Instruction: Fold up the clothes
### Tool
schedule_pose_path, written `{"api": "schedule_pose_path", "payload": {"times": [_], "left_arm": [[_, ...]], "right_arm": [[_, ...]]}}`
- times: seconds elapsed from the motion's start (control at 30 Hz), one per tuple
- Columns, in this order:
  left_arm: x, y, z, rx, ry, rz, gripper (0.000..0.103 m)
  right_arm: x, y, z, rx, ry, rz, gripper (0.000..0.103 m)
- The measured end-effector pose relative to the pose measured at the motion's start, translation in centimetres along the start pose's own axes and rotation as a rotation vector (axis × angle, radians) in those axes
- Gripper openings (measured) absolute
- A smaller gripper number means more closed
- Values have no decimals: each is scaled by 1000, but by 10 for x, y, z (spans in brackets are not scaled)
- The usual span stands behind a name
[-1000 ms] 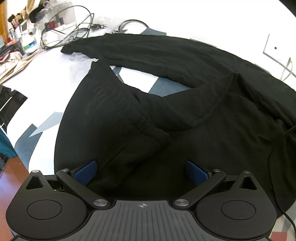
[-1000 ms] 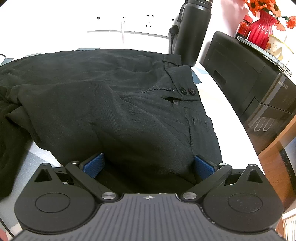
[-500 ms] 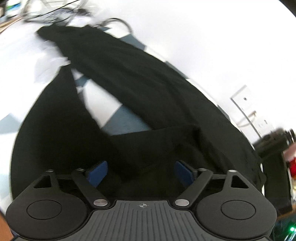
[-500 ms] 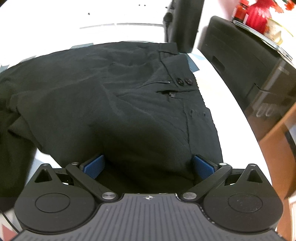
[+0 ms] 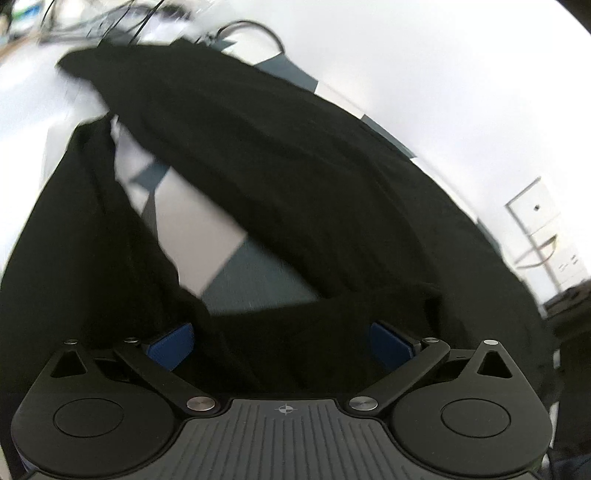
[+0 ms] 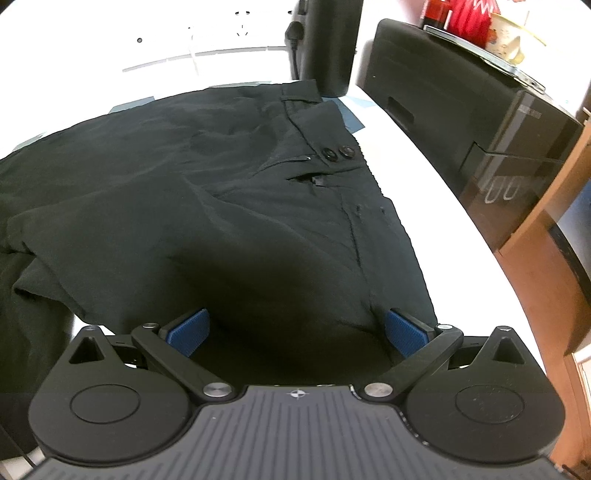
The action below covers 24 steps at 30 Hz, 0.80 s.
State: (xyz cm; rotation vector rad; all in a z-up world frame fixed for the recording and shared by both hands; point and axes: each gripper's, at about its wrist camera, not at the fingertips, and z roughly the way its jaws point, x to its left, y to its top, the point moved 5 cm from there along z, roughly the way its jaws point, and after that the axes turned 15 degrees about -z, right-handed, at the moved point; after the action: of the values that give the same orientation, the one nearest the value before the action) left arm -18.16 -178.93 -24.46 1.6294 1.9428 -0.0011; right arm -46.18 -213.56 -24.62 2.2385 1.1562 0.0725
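Note:
A pair of black trousers [image 6: 229, 206] lies spread on a white table [image 6: 424, 177], waistband with two buttons [image 6: 336, 153] at the far right. In the left wrist view the two legs [image 5: 280, 155] fan out, one long leg running to the far left, the other [image 5: 74, 229] near the left side, with bare table between them. My left gripper [image 5: 280, 339] is open, its blue pads either side of black cloth near the crotch. My right gripper [image 6: 295, 330] is open over the near edge of the trousers' seat.
A black printer [image 6: 472, 99] stands at the right, with a red vase [image 6: 469, 16] on it. A black bottle [image 6: 328, 40] stands behind the waistband. Cables [image 5: 236, 29] lie at the table's far left. A wall socket [image 5: 535, 214] is at the right.
My left gripper has swung right and forward along the trousers, with motion blur; the near leg now looks pulled straighter. My right gripper has barely shifted, the waistband a bit nearer.

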Motion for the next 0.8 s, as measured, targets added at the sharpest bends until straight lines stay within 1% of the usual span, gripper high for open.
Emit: {"api": "schedule_pose_path", "payload": {"times": [0.03, 0.07, 0.1, 0.13, 0.17, 0.2, 0.23, 0.27, 0.3, 0.33, 0.37, 0.4, 0.43, 0.5, 0.53, 0.63, 0.7, 0.77, 0.8], "left_arm": [[-1, 2, 2, -15, 10, 24, 98], [-1, 5, 4, -29, 26, 43, 90], [1, 9, 6, -43, 44, 53, 79], [3, 13, 7, -55, 49, 56, 73], [4, 17, 8, -59, 47, 54, 53], [7, 20, 9, -44, 28, 41, 42], [9, 24, 9, -30, 10, 28, 42], [12, 26, 9, -10, -8, 16, 35], [15, 27, 9, 12, -22, 6, 30], [18, 26, 6, 27, -28, -7, 30], [21, 24, 4, 54, -39, -28, 33], [24, 23, 1, 80, -54, -52, 41], [27, 22, -3, 102, -78, -83, 47], [33, 21, -11, 124, -131, -143, 74], [35, 22, -13, 129, -144, -163, 76], [37, 26, -8, 144, -132, -174, 74], [34, 30, -4, 151, -100, -187, 70], [33, 33, -5, 165, -69, -203, 69], [32, 32, -10, 165, -67, -199, 69]], "right_arm": [[0, -1, -1, 1, -4, 4, 103], [-1, -1, -1, 4, -9, 9, 103], [-2, -2, -1, 6, -13, 13, 103], [-3, -2, -1, 10, -17, 19, 103], [-4, -2, -1, 14, -21, 28, 103], [-5, -3, -1, 17, -24, 36, 103], [-6, -2, -1, 18, -24, 46, 103], [-7, -2, -2, 17, -24, 52, 103], [-7, -2, -4, 15, -24, 59, 103], [-7, -1, -5, 13, -25, 57, 103], [-7, -1, -6, 11, -26, 55, 103], [-7, 0, -7, 9, -27, 52, 103], [-7, 0, -8, 10, -28, 49, 103], [-5, 0, -8, 12, -28, 44, 103], [-4, 0, -8, 15, -27, 42, 103], [0, -1, -3, 28, -24, 32, 103], [3, -1, 0, 34, -28, 22, 103], [6, 0, -1, 30, -28, 12, 103], [6, 1, -2, 24, -24, 7, 103]]}}
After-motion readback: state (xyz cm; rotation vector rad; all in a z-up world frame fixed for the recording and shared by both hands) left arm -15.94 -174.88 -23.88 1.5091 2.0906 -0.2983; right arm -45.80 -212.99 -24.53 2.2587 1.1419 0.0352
